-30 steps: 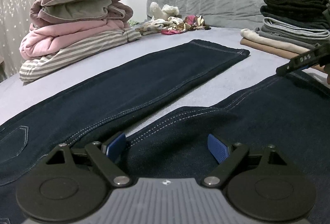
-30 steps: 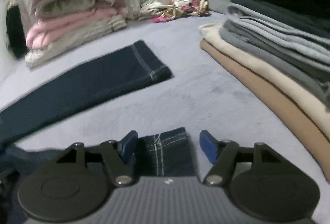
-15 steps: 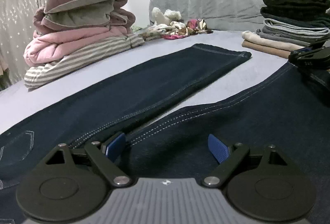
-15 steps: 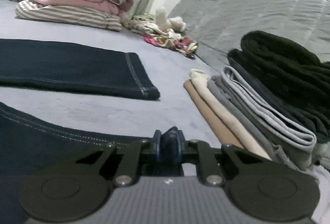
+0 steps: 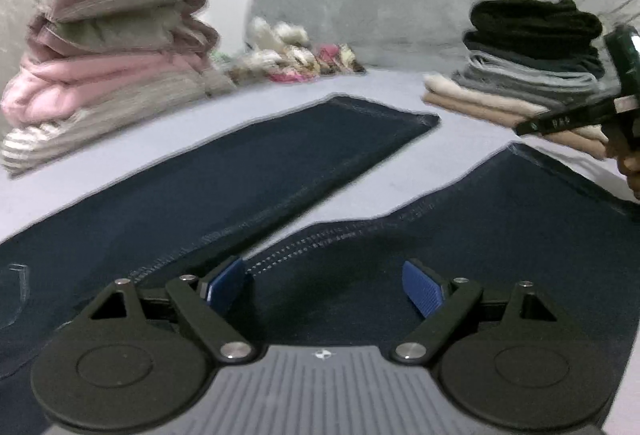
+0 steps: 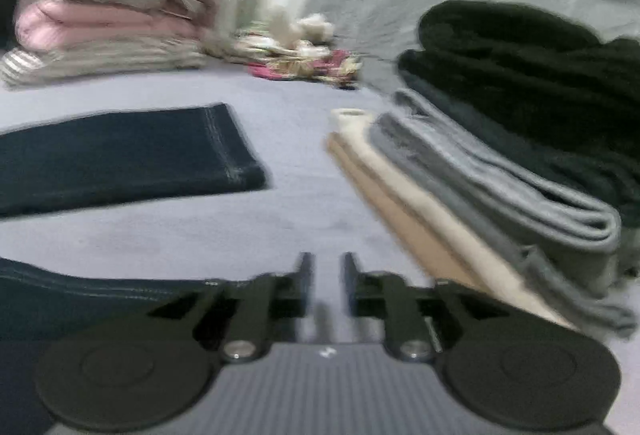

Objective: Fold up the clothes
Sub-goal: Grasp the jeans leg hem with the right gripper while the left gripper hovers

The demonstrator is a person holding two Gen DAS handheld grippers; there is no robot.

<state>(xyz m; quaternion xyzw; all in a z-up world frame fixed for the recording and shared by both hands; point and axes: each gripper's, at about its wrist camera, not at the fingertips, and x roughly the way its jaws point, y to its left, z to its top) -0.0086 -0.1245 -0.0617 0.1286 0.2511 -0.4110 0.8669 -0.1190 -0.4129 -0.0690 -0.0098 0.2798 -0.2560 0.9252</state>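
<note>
- Left gripper: black linkage arms on round black discs, silver screws, blue ribbed pads, grey ridged body with a small white logo.
- Right gripper: same black arms, discs, silver screws, grey ridged body.

We see dark navy jeans with pale stitching on a lilac-grey bed (blue pads near us); far left, a pink, mauve and striped pile.

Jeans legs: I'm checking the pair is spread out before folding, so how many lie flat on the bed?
2. One jeans leg stretches toward the pillow stack; the other leg lies nearer the folded clothes pile. The waist end is out of view.
</note>
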